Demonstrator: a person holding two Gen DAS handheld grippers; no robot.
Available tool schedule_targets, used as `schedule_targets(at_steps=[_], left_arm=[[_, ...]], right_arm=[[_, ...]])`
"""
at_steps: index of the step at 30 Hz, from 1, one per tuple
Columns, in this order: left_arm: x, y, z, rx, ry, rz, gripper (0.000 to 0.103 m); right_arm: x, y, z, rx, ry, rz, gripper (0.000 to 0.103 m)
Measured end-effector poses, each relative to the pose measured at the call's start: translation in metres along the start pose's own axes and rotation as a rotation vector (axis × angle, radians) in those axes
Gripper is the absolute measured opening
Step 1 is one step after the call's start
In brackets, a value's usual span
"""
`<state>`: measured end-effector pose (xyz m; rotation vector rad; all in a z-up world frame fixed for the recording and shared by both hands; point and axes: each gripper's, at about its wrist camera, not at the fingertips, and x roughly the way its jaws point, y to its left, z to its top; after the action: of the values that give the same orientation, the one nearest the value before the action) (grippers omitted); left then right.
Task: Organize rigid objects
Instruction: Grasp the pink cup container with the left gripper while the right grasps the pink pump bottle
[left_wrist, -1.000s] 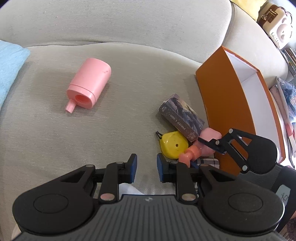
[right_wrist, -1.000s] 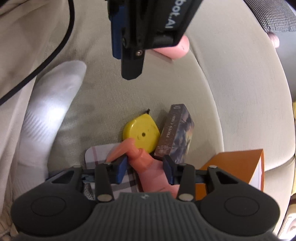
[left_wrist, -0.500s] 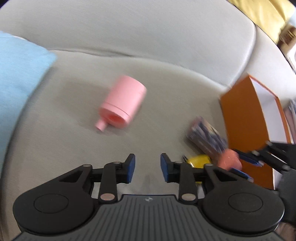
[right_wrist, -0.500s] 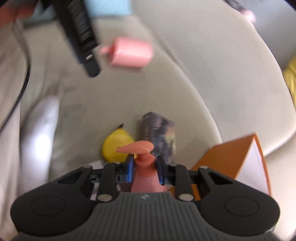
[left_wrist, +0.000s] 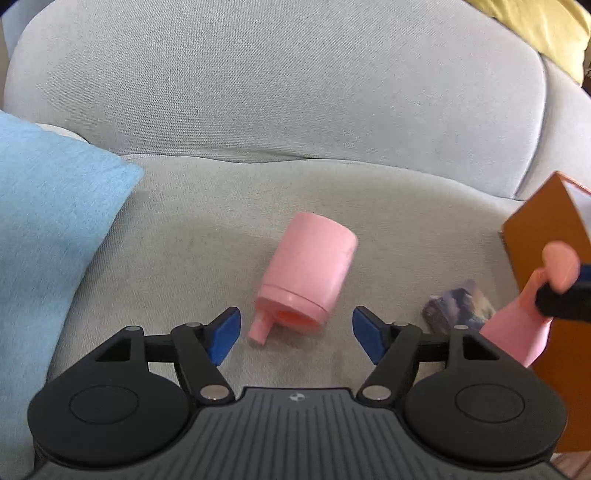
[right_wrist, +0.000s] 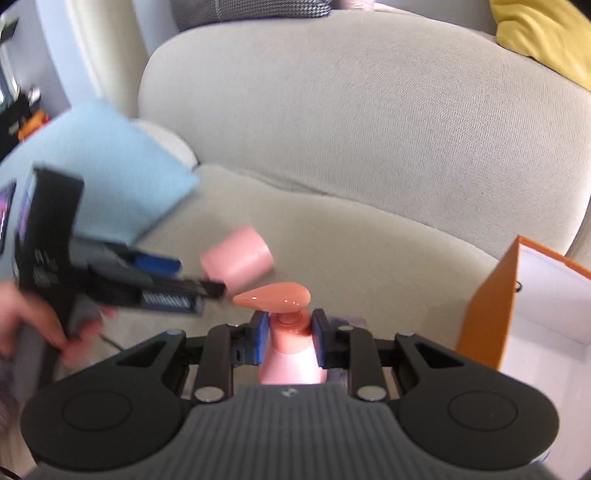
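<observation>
A pink cylindrical cup (left_wrist: 308, 275) lies on its side on the grey sofa seat, just ahead of my left gripper (left_wrist: 296, 334), which is open wide and empty. The cup also shows in the right wrist view (right_wrist: 238, 260). My right gripper (right_wrist: 288, 334) is shut on the neck of a pink pump bottle (right_wrist: 288, 350) and holds it upright above the seat. The bottle shows at the right of the left wrist view (left_wrist: 524, 325). An open orange box (right_wrist: 517, 306) with a white inside stands to the right.
A light blue cushion (left_wrist: 48, 221) lies on the left of the seat. A dark printed card box (left_wrist: 460, 306) lies between the cup and the orange box (left_wrist: 539, 251). The sofa back (left_wrist: 295, 81) rises behind. A yellow cushion (right_wrist: 543, 37) sits at far right.
My right gripper closed on the pump bottle and lifted it off the pile. My left gripper swung toward the pink cup and opened wide.
</observation>
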<state>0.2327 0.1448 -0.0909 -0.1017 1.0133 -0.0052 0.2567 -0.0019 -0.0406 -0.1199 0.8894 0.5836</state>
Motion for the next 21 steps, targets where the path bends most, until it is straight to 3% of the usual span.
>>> schedule_targets(at_steps=[6,11,18,21], left_arm=[[0.02,-0.004,0.002,0.03,0.008,0.017,0.081],[0.034,-0.006,0.002,0.03,0.016,-0.026,0.067],[0.013,0.002,-0.001,0.001,-0.034,-0.055,0.065],[-0.002,0.001,-0.001,0.011,-0.013,-0.056,0.064]], right_arm=[[0.014,-0.001,0.018,0.099,-0.034,0.034,0.025],[0.035,0.011,0.029,0.101,-0.045,0.022,0.025],[0.064,0.017,0.02,0.139,0.001,0.011,0.025],[0.07,0.02,0.017,0.133,0.012,0.014,0.025]])
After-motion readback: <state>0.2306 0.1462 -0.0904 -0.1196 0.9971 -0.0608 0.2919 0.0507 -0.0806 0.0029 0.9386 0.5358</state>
